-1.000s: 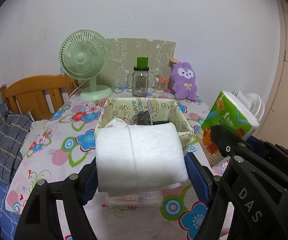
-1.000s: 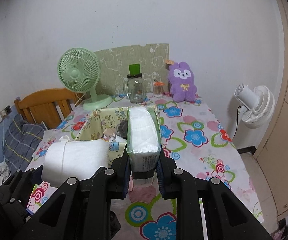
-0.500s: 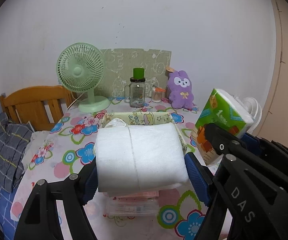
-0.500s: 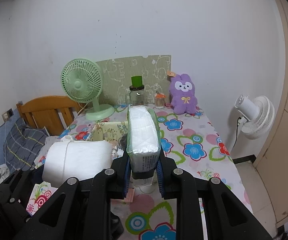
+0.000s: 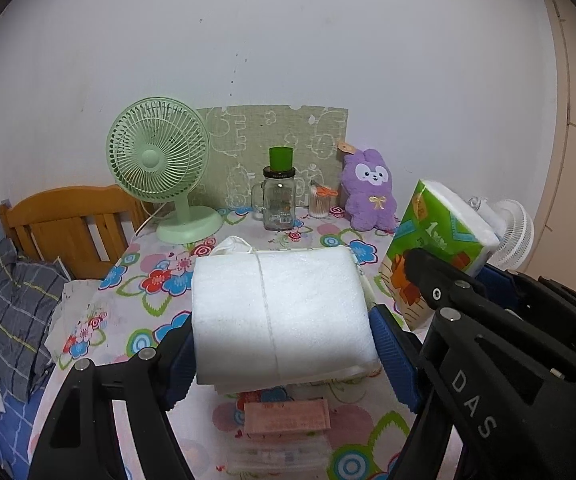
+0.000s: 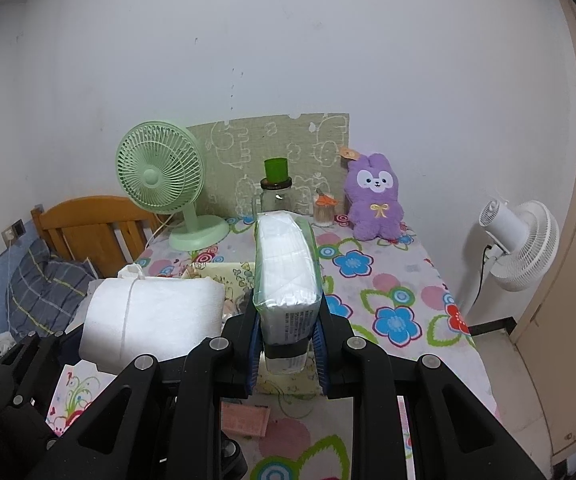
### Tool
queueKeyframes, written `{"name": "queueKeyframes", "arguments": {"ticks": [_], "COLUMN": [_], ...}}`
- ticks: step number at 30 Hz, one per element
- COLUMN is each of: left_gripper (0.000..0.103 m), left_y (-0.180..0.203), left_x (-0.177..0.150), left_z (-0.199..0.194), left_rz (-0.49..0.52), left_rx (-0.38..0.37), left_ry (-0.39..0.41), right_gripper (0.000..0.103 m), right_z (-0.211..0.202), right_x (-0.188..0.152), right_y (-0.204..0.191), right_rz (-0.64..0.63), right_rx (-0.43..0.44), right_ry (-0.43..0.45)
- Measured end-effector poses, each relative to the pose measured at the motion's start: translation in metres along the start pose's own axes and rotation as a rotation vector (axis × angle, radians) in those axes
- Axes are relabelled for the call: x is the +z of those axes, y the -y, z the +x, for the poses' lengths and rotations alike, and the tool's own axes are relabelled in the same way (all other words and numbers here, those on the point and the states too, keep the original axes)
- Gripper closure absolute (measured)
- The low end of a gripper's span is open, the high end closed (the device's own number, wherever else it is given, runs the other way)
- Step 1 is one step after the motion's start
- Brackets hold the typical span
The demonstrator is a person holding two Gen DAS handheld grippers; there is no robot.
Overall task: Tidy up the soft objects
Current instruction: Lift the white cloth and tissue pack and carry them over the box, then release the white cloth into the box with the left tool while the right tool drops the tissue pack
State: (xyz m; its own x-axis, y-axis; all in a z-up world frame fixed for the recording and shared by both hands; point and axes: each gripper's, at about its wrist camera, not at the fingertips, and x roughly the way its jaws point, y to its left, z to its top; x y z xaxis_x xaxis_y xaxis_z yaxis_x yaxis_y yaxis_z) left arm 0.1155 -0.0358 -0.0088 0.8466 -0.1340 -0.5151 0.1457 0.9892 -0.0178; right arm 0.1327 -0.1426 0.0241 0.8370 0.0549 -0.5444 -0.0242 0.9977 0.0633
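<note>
A white foam bundle [image 5: 279, 312] tied with string fills the jaws of my left gripper [image 5: 285, 356], whose blue pads press its two sides; it hangs above the floral table. My right gripper [image 6: 286, 340] is shut on a green tissue pack [image 6: 285, 264], standing on edge between the pads. The same tissue pack [image 5: 440, 236] shows at the right of the left wrist view, and the bundle [image 6: 155, 316] at the left of the right wrist view. A yellow patterned box [image 6: 223, 276] sits below and behind both loads. A purple plush rabbit [image 5: 372, 192] sits against the far wall.
At the back of the table [image 6: 388, 280] stand a green fan [image 5: 159, 168], a glass jar with a green lid [image 5: 277, 200] and a small swab holder [image 5: 322, 204]. A pink box [image 5: 288, 416] lies below my left gripper. A white floor fan [image 6: 524, 236] stands right, a wooden bed frame [image 5: 67, 224] left.
Both grippers have risen with their loads still held. In the left wrist view the yellow box has dropped out of sight behind the bundle, and the pink box now shows beneath it.
</note>
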Motion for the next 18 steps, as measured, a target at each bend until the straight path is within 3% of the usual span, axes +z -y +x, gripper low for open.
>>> {"name": "queueKeyframes", "arguments": {"ticks": [18], "left_gripper": [0.022], "left_y": [-0.012], "left_x": [0.025], "left_z": [0.067], "left_rz": [0.013], "left_rx": [0.0], "left_ry": [-0.032], "right_gripper": [0.078], "right_z": [0.072], "right_x": [0.024], "right_y": [0.001], "right_rz": [-0.013], "right_rx": [0.028], "right_ry": [-0.04]}}
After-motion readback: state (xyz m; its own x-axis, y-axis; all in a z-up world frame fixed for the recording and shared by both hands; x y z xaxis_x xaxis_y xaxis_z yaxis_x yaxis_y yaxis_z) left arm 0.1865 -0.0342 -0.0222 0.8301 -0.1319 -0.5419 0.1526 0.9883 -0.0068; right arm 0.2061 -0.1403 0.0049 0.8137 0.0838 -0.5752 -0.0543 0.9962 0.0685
